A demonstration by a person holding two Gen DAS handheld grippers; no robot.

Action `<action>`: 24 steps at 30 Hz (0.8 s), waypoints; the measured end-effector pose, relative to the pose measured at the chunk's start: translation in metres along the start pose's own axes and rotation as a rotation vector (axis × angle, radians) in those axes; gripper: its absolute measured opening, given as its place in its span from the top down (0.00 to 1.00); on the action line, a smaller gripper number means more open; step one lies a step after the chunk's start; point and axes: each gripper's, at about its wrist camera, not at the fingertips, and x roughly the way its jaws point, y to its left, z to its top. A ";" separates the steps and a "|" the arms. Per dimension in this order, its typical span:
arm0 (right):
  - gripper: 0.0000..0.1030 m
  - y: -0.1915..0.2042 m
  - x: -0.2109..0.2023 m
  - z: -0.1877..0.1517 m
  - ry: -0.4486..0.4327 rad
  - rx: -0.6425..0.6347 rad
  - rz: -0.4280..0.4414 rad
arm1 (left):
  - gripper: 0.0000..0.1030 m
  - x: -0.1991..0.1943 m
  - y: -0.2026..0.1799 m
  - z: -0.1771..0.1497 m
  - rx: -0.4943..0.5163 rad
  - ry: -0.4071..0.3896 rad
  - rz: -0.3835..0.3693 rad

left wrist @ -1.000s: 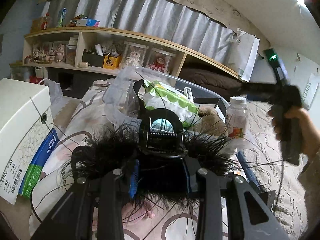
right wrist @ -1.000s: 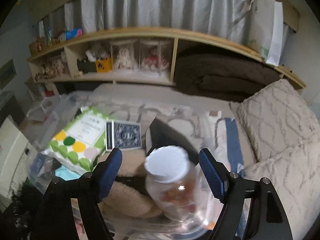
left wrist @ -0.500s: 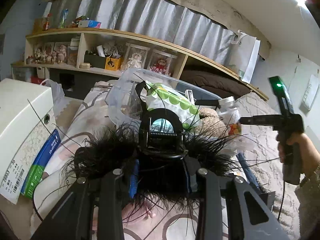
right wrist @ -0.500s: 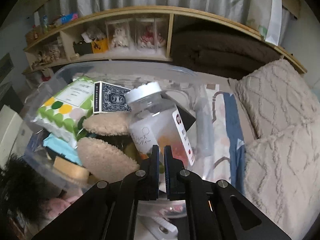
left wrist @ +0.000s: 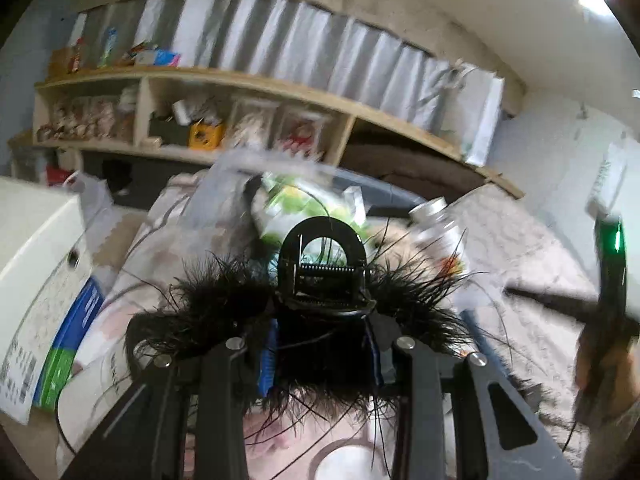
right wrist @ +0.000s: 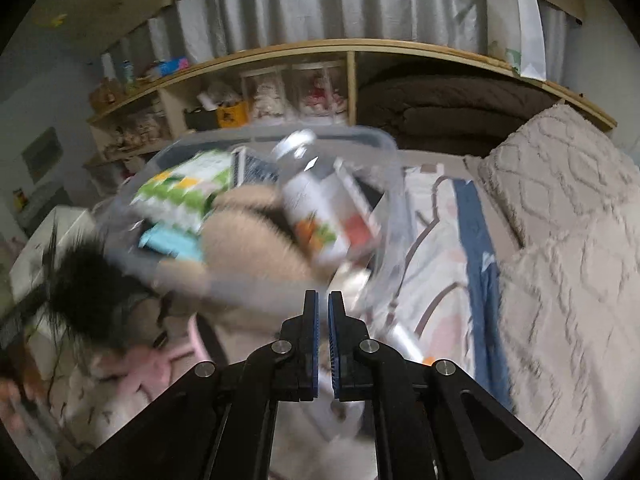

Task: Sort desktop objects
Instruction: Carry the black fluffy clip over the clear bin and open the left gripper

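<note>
Left claw [left wrist: 322,350] clamps a feathery black object [left wrist: 320,300]; right claw [right wrist: 323,344] seems clenched, empty.

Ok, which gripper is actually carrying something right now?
The left gripper: it is clamped on the black feathered hair clip. The right gripper is shut with nothing between its pads.

The left gripper [left wrist: 322,344] is clamped on a black feathery clip [left wrist: 320,280] between its 2 fingers, while the right gripper [right wrist: 323,308] has its jaws nearly together, holding nothing.
</note>
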 end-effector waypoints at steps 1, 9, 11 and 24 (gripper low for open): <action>0.94 0.003 -0.001 -0.011 0.003 0.001 0.020 | 0.66 -0.001 -0.006 0.007 0.019 -0.007 0.002; 0.94 0.024 -0.006 -0.068 0.039 -0.010 0.136 | 0.66 0.026 -0.038 0.086 0.077 -0.023 0.005; 0.94 0.027 -0.008 -0.077 0.037 -0.009 0.158 | 0.66 0.042 -0.041 0.102 0.083 -0.012 0.022; 0.94 0.001 -0.018 -0.088 -0.016 0.040 0.197 | 0.66 0.153 -0.089 0.132 0.309 0.031 0.302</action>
